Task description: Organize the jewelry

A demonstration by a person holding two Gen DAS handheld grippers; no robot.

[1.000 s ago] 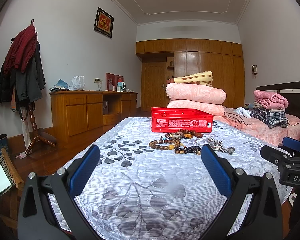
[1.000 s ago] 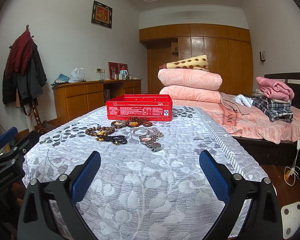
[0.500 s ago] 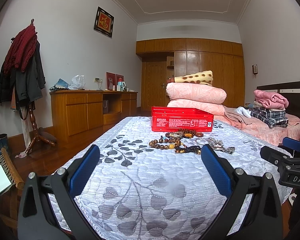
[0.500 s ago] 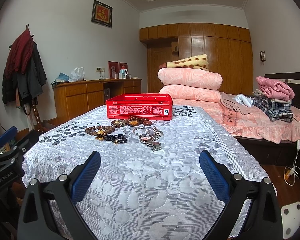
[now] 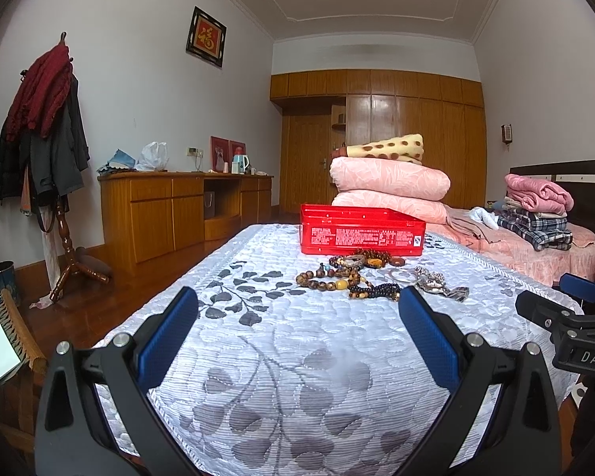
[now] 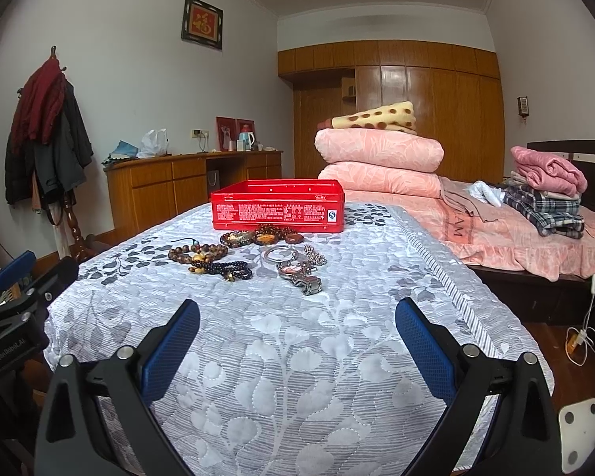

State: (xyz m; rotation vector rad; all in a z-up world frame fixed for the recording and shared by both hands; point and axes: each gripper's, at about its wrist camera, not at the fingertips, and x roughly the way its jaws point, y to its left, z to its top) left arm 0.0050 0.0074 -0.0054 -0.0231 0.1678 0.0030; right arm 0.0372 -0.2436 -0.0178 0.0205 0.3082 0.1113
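A red tin box (image 5: 361,235) (image 6: 277,212) stands open-topped on the grey leaf-patterned cloth (image 5: 281,357) (image 6: 297,365). In front of it lie brown bead bracelets (image 5: 329,281) (image 6: 196,253), a dark bead string (image 5: 375,290) (image 6: 228,268), amber-toned bracelets (image 5: 367,258) (image 6: 265,235), a silver ring (image 6: 279,254) and a metal watch (image 5: 442,286) (image 6: 299,274). My left gripper (image 5: 297,309) is open and empty, short of the jewelry. My right gripper (image 6: 297,317) is open and empty, also short of it.
The other gripper shows at the right edge of the left wrist view (image 5: 575,317) and the left edge of the right wrist view (image 6: 16,301). Folded pink quilts (image 5: 388,190) and clothes (image 6: 547,194) lie on the bed behind. A wooden desk (image 5: 178,214) and coat rack (image 5: 47,150) stand left.
Both grippers have risen very slightly; the jewelry and box have not moved.
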